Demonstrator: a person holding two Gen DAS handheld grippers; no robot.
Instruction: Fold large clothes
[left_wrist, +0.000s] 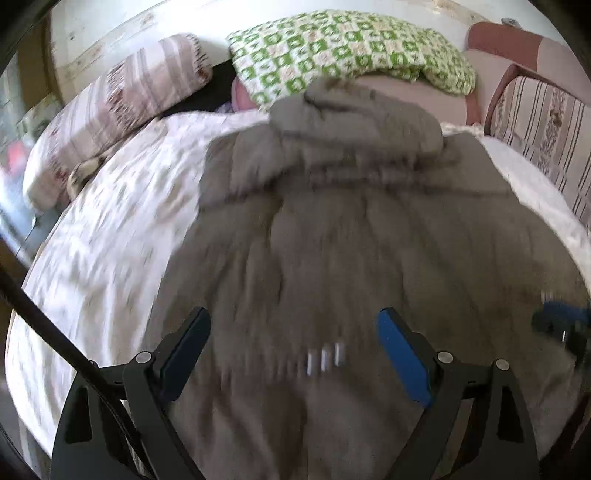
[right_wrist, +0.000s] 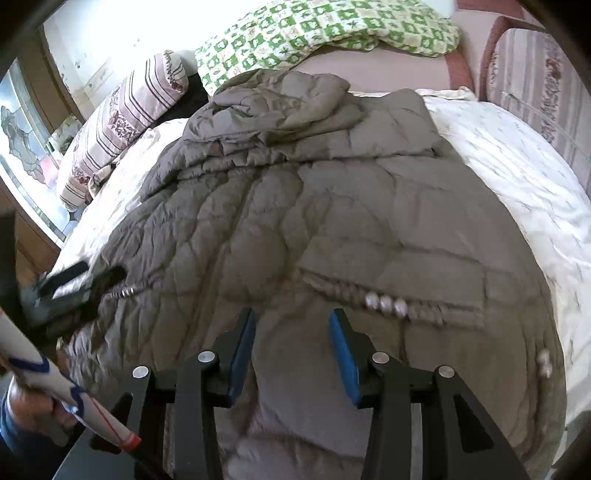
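Note:
A large grey-brown quilted coat (left_wrist: 351, 229) lies spread on the bed, hood bunched at the far end; it fills the right wrist view (right_wrist: 314, 206) too. My left gripper (left_wrist: 293, 325) is open and empty, hovering over the coat's near part. My right gripper (right_wrist: 291, 325) is open and empty above the coat's hem, beside a row of metal snaps (right_wrist: 386, 303). The left gripper shows at the left edge of the right wrist view (right_wrist: 81, 280); the right gripper shows blurred at the right edge of the left wrist view (left_wrist: 561, 321).
The coat lies on a white patterned bedspread (left_wrist: 92, 258), also in the right wrist view (right_wrist: 517, 177). A striped pillow (left_wrist: 122, 107) and a green checked blanket (left_wrist: 343, 48) lie at the head. A striped chair (left_wrist: 543, 125) stands at the right.

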